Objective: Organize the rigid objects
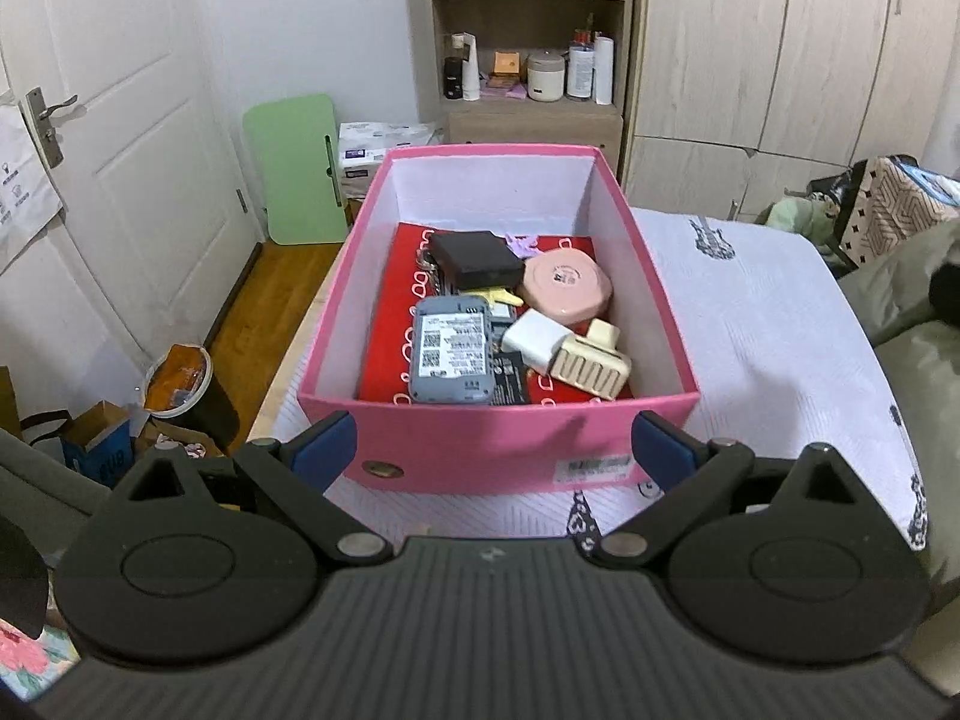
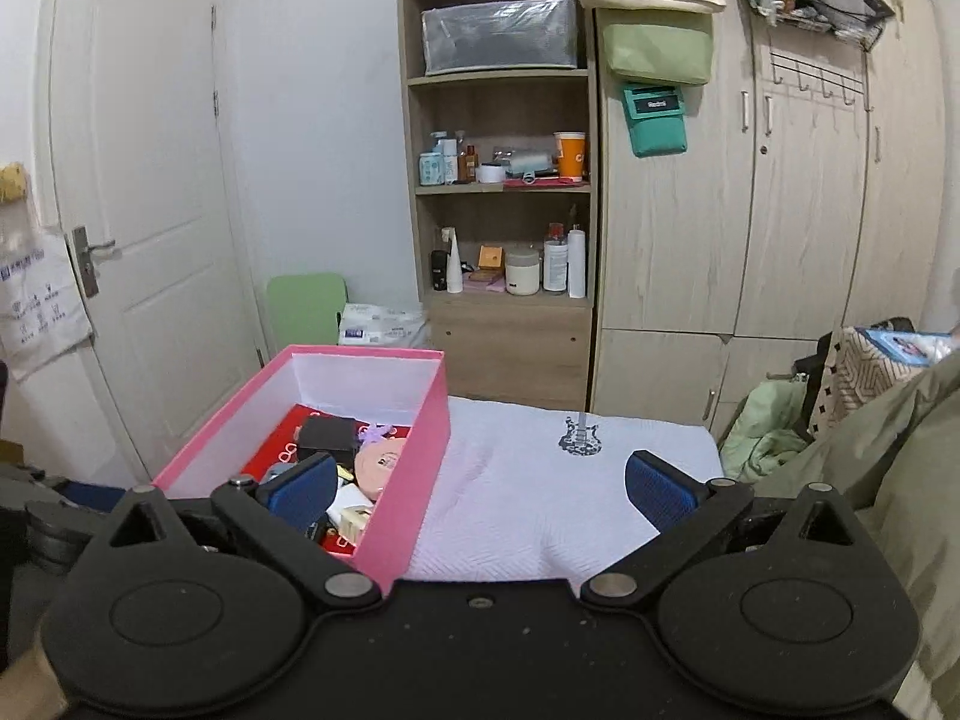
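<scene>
A pink box (image 1: 498,450) stands on a white cloth (image 1: 756,324). Inside lie a grey device (image 1: 450,354), a black box (image 1: 477,261), a round pink case (image 1: 567,288), a white charger (image 1: 537,339) and a cream ribbed plug (image 1: 591,363), all on a red sheet. My left gripper (image 1: 495,450) hangs open in front of the box's near wall, nothing between its pads. In the right wrist view the pink box (image 2: 408,498) sits at the left. My right gripper (image 2: 480,495) is open wide and empty, its left pad over the box and its right pad over the cloth (image 2: 540,492).
A wooden shelf unit (image 2: 501,192) with bottles and jars stands behind, beside a pale wardrobe (image 2: 750,180). A white door (image 1: 108,150) is at the left, with a bin (image 1: 180,384) and boxes on the floor. Olive bedding (image 1: 900,300) lies at the right.
</scene>
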The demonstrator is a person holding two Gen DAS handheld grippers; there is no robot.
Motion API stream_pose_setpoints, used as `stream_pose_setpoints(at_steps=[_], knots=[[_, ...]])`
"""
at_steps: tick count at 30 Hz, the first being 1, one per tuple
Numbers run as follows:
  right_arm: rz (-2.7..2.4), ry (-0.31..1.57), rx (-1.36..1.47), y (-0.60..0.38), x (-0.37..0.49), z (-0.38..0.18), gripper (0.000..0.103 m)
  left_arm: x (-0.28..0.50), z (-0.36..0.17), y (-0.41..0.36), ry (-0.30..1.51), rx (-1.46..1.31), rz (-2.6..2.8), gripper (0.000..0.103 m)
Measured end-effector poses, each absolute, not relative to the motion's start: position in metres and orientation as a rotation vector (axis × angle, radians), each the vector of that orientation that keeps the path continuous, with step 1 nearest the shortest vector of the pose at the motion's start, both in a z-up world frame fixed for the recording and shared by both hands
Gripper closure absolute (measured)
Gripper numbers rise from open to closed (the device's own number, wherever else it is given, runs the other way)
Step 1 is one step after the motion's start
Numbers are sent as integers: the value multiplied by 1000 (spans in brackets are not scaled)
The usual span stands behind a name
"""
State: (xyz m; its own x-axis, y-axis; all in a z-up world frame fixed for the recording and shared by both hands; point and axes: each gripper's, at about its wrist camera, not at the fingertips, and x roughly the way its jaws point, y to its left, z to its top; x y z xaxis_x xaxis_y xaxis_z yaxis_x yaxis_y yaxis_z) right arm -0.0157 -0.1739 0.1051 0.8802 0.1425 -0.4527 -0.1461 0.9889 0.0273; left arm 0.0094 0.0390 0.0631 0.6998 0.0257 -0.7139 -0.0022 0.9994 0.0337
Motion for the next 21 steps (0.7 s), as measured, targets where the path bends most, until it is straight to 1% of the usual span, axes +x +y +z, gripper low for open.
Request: stream_pose_setpoints(at_steps=[8,11,16,21], knots=[[383,571,228,-201,-17,98,0,1,61,37,797,23,6,4],[354,580,209,-198,-19,97,0,-1,60,37,789,26,10,4],[371,544,225,-198,-27,94,0,-1,58,35,796,35,10,4],[302,500,61,-188,-30,98,0,0,58,34,794,34,8,4]])
